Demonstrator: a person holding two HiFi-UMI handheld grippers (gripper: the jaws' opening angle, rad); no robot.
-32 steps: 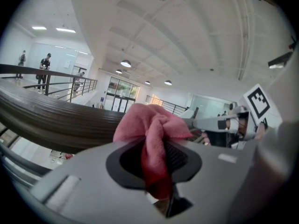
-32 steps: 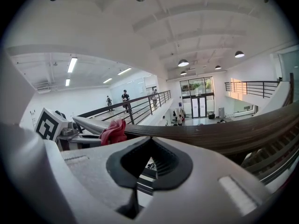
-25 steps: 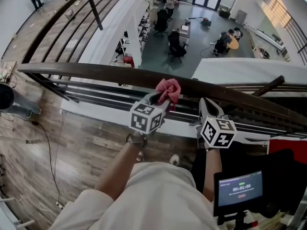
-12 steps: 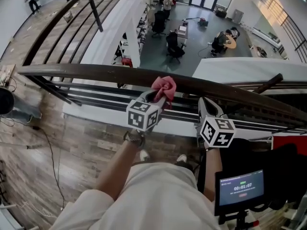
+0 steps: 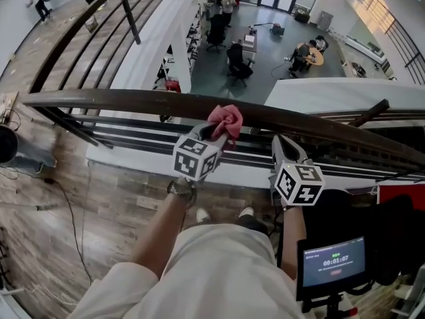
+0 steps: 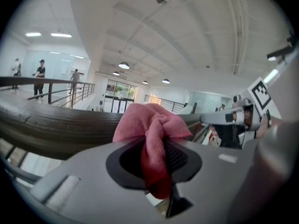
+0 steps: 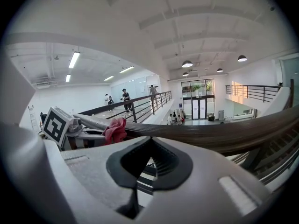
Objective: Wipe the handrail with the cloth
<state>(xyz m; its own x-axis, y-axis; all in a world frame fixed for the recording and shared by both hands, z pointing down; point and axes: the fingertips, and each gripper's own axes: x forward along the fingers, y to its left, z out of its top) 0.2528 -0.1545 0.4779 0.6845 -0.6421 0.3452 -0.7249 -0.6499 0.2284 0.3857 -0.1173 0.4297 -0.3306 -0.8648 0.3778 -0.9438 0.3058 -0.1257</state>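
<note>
The wiping step looks to be in hand. At the far left the handrail [image 5: 119,100] starts as a long, dark brown bar with a rounded top. It has a faint lengthwise grain and a dull sheen, so it is probably wood. Thin dark metal rails [image 5: 133,133] run under it.

About midway along the stretch in front of the person, the left hand-held gripper [image 5: 216,133] is clamped on a pink cloth [image 5: 226,119]. The cloth is soft and napped. Its crumpled top bunches above the jaws and appears pressed to the near face of the rail, while a tail hangs down between the ribbed black pads.

To the right, apart from the cloth, the right hand-held gripper [image 5: 284,150] sits just below the rail. Its jaws are together with nothing between them. Its body is smooth grey plastic, and it carries a cube with black-and-white square markers.

The next move probably calls for sliding the cloth along the bar under steady pressure. The bunched top would need to ride over the rounded crown, not only the near side. The grip must stay firm, since drag on the grain could tug the loose fabric out.
</note>
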